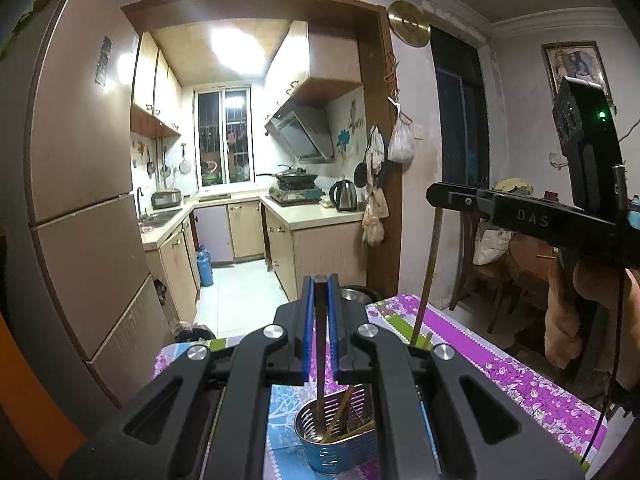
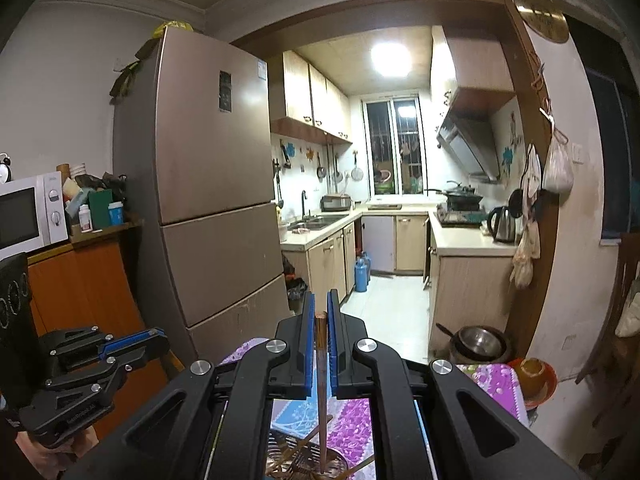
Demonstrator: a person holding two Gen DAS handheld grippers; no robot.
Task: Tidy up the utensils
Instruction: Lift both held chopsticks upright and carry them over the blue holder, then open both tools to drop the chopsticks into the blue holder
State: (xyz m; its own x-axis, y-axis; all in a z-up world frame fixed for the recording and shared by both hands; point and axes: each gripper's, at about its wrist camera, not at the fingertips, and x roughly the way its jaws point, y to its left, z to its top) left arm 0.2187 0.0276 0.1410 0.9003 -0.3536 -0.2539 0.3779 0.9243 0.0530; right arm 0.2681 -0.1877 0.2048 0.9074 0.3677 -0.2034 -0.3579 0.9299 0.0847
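My left gripper [image 1: 320,280] is shut on a dark chopstick [image 1: 319,340] that hangs down into a perforated metal utensil holder [image 1: 340,436] holding several chopsticks. My right gripper [image 2: 320,300] is shut on a brown chopstick [image 2: 321,380] whose tip reaches into the same holder [image 2: 304,460] below. In the left wrist view the right gripper [image 1: 436,196] shows at the right, holding its chopstick [image 1: 428,272] upright. In the right wrist view the left gripper [image 2: 160,340] shows at the lower left.
The holder stands on a table with a purple floral cloth [image 1: 520,372]. A fridge [image 2: 208,184] stands left, a metal bowl [image 2: 480,344] and an orange bowl [image 2: 534,376] right. The kitchen doorway [image 1: 248,216] lies ahead. Chairs [image 1: 488,272] stand beyond the table.
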